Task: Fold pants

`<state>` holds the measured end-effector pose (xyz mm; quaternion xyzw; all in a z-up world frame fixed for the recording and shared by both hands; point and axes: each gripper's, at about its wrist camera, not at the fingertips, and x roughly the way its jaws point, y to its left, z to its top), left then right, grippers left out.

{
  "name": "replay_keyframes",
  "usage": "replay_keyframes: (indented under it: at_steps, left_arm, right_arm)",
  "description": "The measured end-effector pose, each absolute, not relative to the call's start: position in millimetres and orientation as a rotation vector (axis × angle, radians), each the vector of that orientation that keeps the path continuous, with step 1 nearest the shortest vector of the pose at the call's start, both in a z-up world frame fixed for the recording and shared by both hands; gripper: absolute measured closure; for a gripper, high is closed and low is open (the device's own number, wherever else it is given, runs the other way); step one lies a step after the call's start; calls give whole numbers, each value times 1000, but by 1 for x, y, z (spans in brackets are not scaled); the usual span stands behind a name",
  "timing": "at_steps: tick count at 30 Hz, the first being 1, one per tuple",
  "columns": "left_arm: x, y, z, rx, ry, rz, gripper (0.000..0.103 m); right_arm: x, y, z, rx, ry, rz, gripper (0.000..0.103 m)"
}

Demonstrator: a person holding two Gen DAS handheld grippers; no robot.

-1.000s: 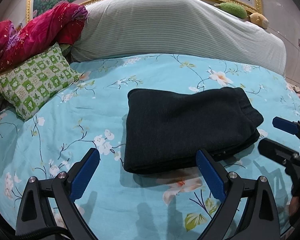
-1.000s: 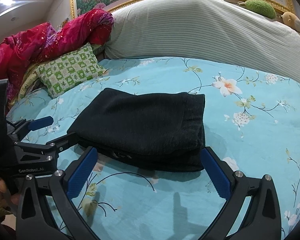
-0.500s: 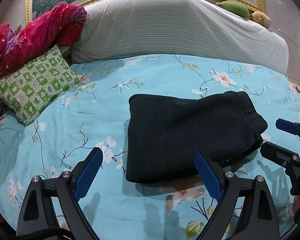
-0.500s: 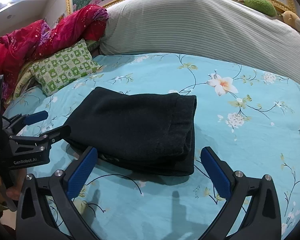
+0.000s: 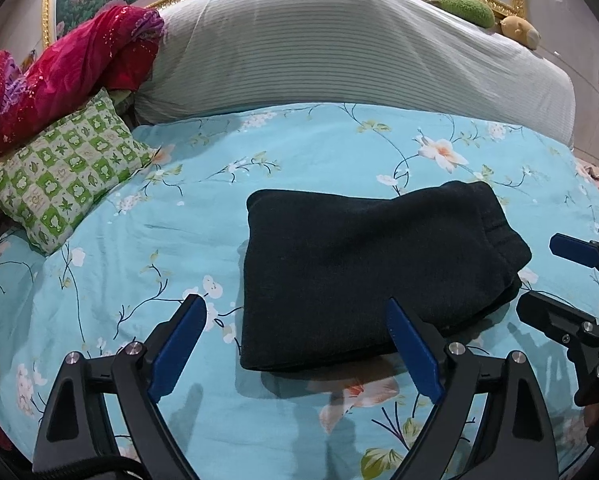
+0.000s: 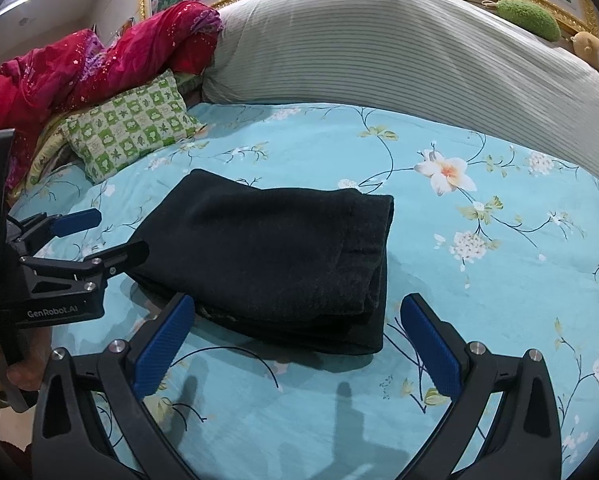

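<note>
I am holding my left gripper (image 5: pixel 295 344) and my right gripper (image 6: pixel 295 344) low over the bed (image 5: pixel 299 160), both with jaws spread wide and gripping nothing. The pants (image 5: pixel 363 276) are lying between and just ahead of them on the turquoise flowered sheet, folded into a thick, dark, nearly black rectangle of fuzzy knit. Several layers are stacking up at the near edge, and the ribbed waistband end is facing my right side. A green checked pillow (image 6: pixel 131 132) is resting well apart, toward the headboard.
</note>
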<state>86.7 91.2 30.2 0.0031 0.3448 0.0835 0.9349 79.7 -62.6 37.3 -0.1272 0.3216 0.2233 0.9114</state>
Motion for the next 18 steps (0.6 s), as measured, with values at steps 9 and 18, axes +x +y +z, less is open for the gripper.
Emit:
replay_keyframes:
  at_steps: [9, 18]
  left_arm:
    - [90, 92, 27, 9, 723, 164, 12]
    - [91, 96, 27, -1, 727, 161, 12]
  right_arm:
    - [83, -63, 35, -260, 681, 456, 0]
    - [85, -62, 34, -267, 682, 455, 0]
